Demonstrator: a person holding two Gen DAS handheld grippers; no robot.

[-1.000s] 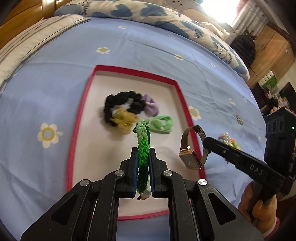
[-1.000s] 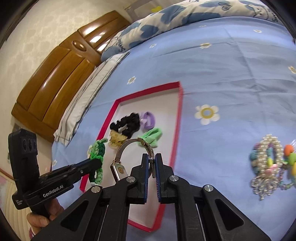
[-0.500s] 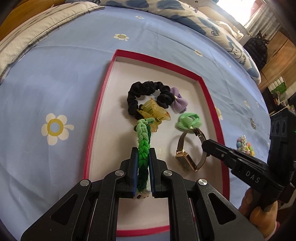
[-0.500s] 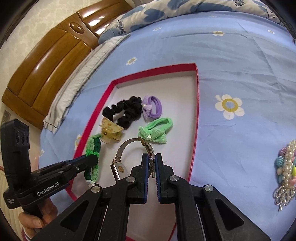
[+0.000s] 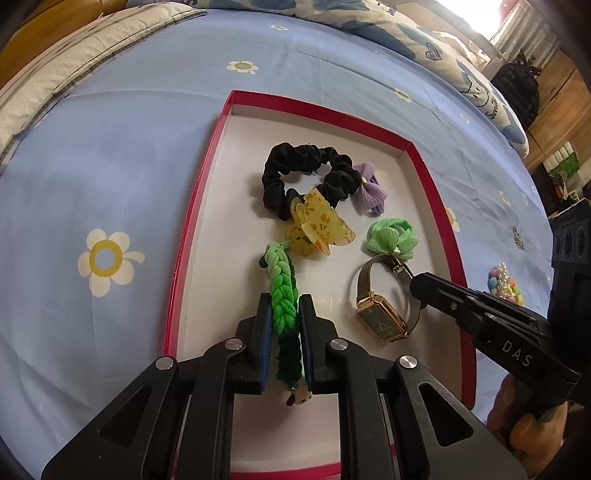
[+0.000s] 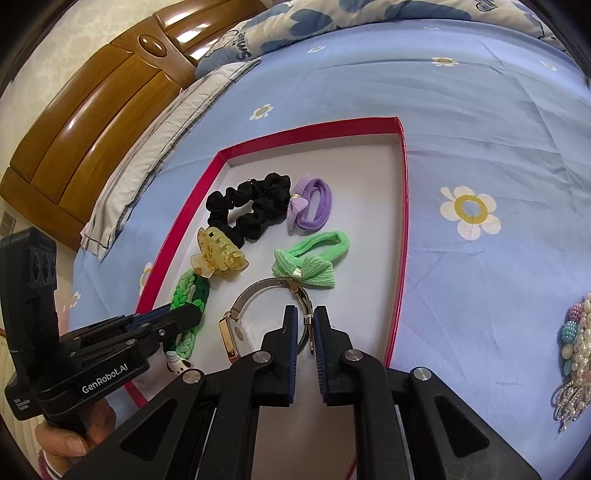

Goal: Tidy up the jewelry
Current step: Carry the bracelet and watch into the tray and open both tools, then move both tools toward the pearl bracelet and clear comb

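Observation:
A red-rimmed white tray (image 5: 192, 206) (image 6: 400, 206) lies on the blue bedsheet. My left gripper (image 5: 284, 314) is shut on a green braided bracelet (image 5: 282, 291) (image 6: 188, 299), low over the tray's near left part. My right gripper (image 6: 304, 325) (image 5: 417, 286) has its jaws slightly parted around the band of a gold watch (image 5: 384, 306) (image 6: 258, 314), which rests on the tray floor. In the tray lie a black scrunchie (image 5: 303, 173) (image 6: 251, 206), a yellow claw clip (image 5: 319, 227) (image 6: 218, 258), a purple bow tie (image 5: 369, 188) (image 6: 310, 203) and a green bow tie (image 5: 391, 236) (image 6: 314, 262).
A beaded pearl ornament (image 6: 574, 354) (image 5: 504, 284) lies on the sheet right of the tray. Pillows and a quilt (image 5: 369, 22) sit at the bed's far end. A wooden headboard (image 6: 92, 110) stands at far left in the right wrist view.
Both grippers moved forward and down over the tray. The watch came down onto the tray floor and my right jaws parted slightly. The bracelet stays gripped on the left.

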